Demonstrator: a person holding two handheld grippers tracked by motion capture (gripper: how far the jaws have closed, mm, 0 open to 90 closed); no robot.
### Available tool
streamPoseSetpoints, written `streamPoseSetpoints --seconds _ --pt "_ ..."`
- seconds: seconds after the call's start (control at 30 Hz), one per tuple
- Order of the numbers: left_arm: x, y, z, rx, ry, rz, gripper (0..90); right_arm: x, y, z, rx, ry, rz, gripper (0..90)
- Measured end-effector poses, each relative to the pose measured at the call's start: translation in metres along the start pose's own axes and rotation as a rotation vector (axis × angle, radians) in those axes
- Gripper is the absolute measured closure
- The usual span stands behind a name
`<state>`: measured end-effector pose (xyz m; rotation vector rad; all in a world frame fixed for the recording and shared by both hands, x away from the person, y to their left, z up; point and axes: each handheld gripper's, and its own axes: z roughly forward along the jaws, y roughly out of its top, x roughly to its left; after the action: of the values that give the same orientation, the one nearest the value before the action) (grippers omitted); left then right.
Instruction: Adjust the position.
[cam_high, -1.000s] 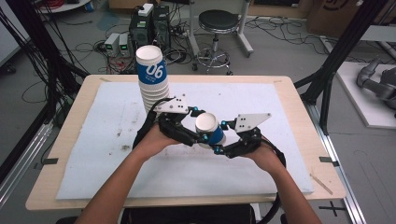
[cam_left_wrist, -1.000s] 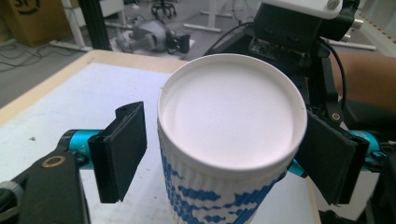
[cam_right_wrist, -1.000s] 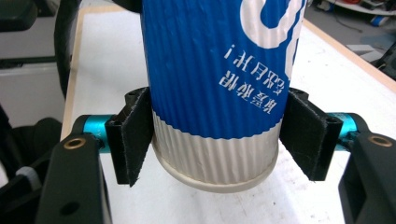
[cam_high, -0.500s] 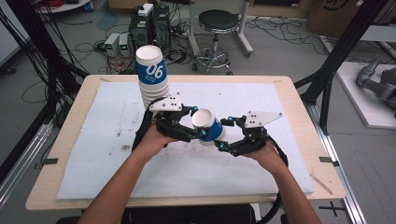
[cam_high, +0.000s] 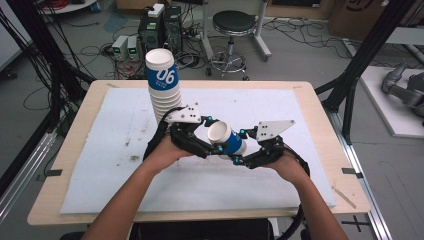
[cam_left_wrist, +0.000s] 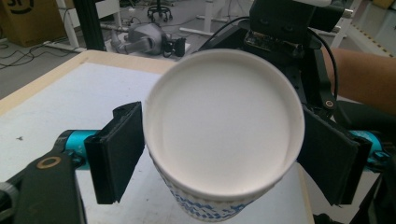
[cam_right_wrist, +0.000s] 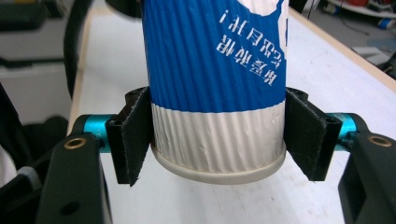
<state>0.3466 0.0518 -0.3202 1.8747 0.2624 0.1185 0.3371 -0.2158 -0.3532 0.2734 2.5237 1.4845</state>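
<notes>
I hold one paper cup (cam_high: 227, 139) in the air between my two grippers, above the middle of the white mat (cam_high: 100, 150), just right of the tall stack of cups (cam_high: 163, 87) standing on the mat. The cup lies tilted, nearly on its side: its open mouth faces left toward my left gripper (cam_high: 204, 146), its base points right toward my right gripper (cam_high: 239, 157). So the long axis runs roughly along the line from one gripper to the other.

In the right gripper view my right gripper's jaws are clamped on the cup's white ribbed band by the bottom rim, pads (cam_right_wrist: 135, 135) touching both sides. That grip looks firm.

In the left gripper view I look straight into the mouth of the cup (cam_left_wrist: 224, 130). My left gripper's jaws sit either side of the rim; the left pad (cam_left_wrist: 119, 149) is touching or almost touching the wall, the far pad is close beside the rim. I cannot tell whether it is actually squeezing or just bracketing.

My guess is a handover or a reorient. The right hand has the base end and the left has the mouth end, and the stack is nearer my left gripper, so the left side would carry it there.
</notes>
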Motion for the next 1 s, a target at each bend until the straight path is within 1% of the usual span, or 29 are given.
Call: streamPoseSetpoints --seconds 0.03,0.07,0.1,0.13,0.17,0.2,0.27,0.33,0.37,0.4,0.47,0.5,0.53,0.57,0.6,0.63,0.67,0.7,0.73,0.77,0.83,0.87,1.0 --pt "0.001 0.001 -0.001 0.004 -0.005 0.001 19.8 0.000 0.001 0.000 0.024 -0.002 -0.009 30.6" --pt "0.001 0.002 -0.001 0.003 -0.007 -0.005 19.9 0.000 0.002 0.000 0.033 -0.007 -0.023 30.5" --pt "0.002 0.002 -0.001 0.012 -0.014 0.001 20.3 0.000 0.002 -0.001 0.041 0.000 -0.017 30.5" --pt "0.003 0.002 -0.001 0.018 -0.019 0.006 21.4 0.000 0.003 -0.001 0.038 0.007 -0.022 30.5" --pt "0.003 0.002 -0.001 0.019 -0.025 0.001 22.3 0.000 0.003 -0.001 0.039 0.009 -0.023 30.5" --pt "0.004 0.002 -0.001 0.028 -0.035 0.008 23.0 0.000 0.002 0.000 0.041 0.011 -0.024 30.5" --pt "0.003 0.001 0.000 0.031 -0.049 0.023 29.1 -0.001 0.002 0.000 0.047 0.016 -0.022 30.5" --pt "0.003 0.001 -0.001 0.018 -0.063 0.021 29.5 0.000 0.001 0.001 0.046 0.020 -0.018 29.7" --pt "0.004 0.000 -0.001 0.015 -0.068 0.021 29.7 0.000 0.000 0.000 0.037 0.023 -0.013 26.3" --pt "0.004 0.000 -0.002 0.008 -0.067 0.013 29.6 0.000 -0.001 0.000 0.025 0.015 -0.005 22.7" --pt "0.005 -0.002 -0.004 -0.032 -0.052 -0.006 29.8 -0.001 -0.004 -0.003 -0.057 -0.001 0.062 19.3" --pt "0.005 -0.003 -0.006 -0.057 -0.051 -0.019 30.0 -0.002 -0.006 -0.006 -0.103 -0.003 0.100 19.3" --pt "0.006 -0.005 -0.007 -0.086 -0.052 -0.031 30.2 -0.003 -0.008 -0.009 -0.142 -0.009 0.127 19.2" --pt "0.007 -0.006 -0.009 -0.108 -0.054 -0.041 30.4 -0.004 -0.011 -0.011 -0.171 -0.009 0.150 18.3" --pt "0.007 -0.008 -0.010 -0.132 -0.061 -0.047 30.6 -0.006 -0.014 -0.011 -0.184 -0.004 0.172 16.7" --pt "0.007 -0.010 -0.010 -0.140 -0.067 -0.050 30.7 -0.007 -0.017 -0.010 -0.188 0.004 0.187 14.8" --pt "0.007 -0.011 -0.009 -0.154 -0.079 -0.055 30.8 -0.007 -0.018 -0.009 -0.192 0.009 0.193 14.9" --pt "0.007 -0.013 -0.008 -0.160 -0.088 -0.058 30.8 -0.006 -0.019 -0.007 -0.197 0.027 0.196 14.9" --pt "0.006 -0.013 -0.007 -0.164 -0.096 -0.055 30.8 -0.005 -0.018 -0.005 -0.199 0.035 0.187 14.9" --pt "0.006 -0.014 -0.005 -0.163 -0.104 -0.053 30.8 -0.003 -0.017 -0.003 -0.190 0.042 0.179 14.9" --pt "0.004 -0.014 -0.003 -0.166 -0.119 -0.051 30.8 0.000 -0.016 0.001 -0.174 0.048 0.143 16.3" --pt "0.004 -0.014 -0.003 -0.163 -0.120 -0.049 30.9 0.000 -0.016 0.002 -0.162 0.062 0.131 17.3" --pt "0.005 -0.015 -0.005 -0.145 -0.131 -0.061 31.2 0.000 -0.017 -0.001 -0.153 0.075 0.097 23.8"
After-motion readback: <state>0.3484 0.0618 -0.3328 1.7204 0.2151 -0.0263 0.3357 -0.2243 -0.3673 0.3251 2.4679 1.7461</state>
